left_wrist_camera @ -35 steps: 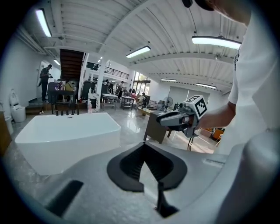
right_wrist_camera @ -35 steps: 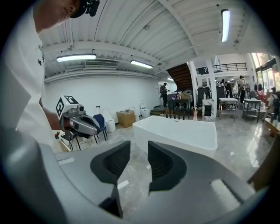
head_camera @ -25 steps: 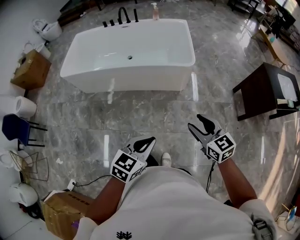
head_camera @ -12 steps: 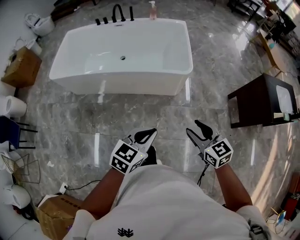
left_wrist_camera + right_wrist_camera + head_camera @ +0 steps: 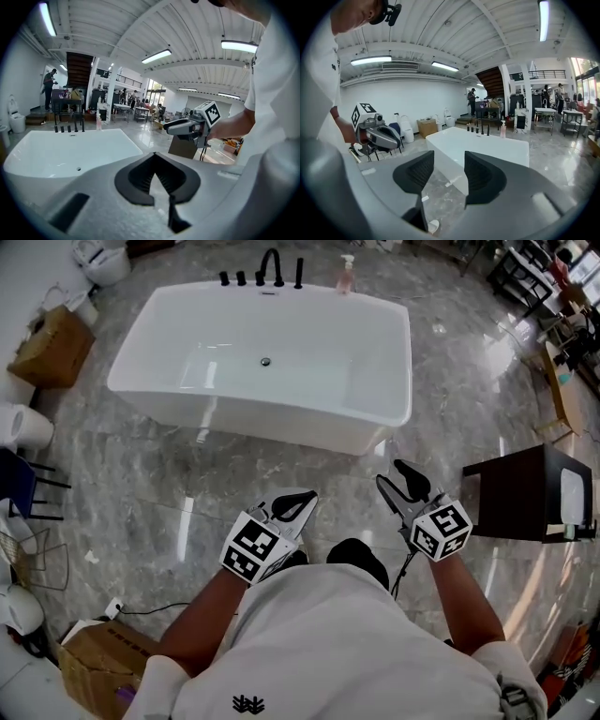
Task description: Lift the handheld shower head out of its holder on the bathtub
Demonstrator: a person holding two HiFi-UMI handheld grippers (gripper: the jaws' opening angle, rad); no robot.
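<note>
We are in the approach step: nothing has been touched yet, and both tools hang over the marble floor [image 5: 141, 474], on the near side of the white bathtub [image 5: 281, 426] and well apart from it. The left tool [image 5: 302, 500] has its jaws closed tip to tip with nothing between them. The right tool [image 5: 389, 477] has its jaws wide apart, and in the right gripper view only the tub and the floor show through the gap, so it carries nothing.

The black fittings stand in a row on the far rim of the tub, next to the curved faucet [image 5: 272, 263]. We take the slim upright piece at the right end of this row for the handheld shower head [image 5: 298, 273], sitting in its holder, but it is too small here to be sure. A pink soap bottle [image 5: 346, 276] stands just beside it.

In our judgement, the next move calls for going around the tub to the far rim, then bringing the open right tool over the shower head, closing on its handle and lifting it straight up.
</note>
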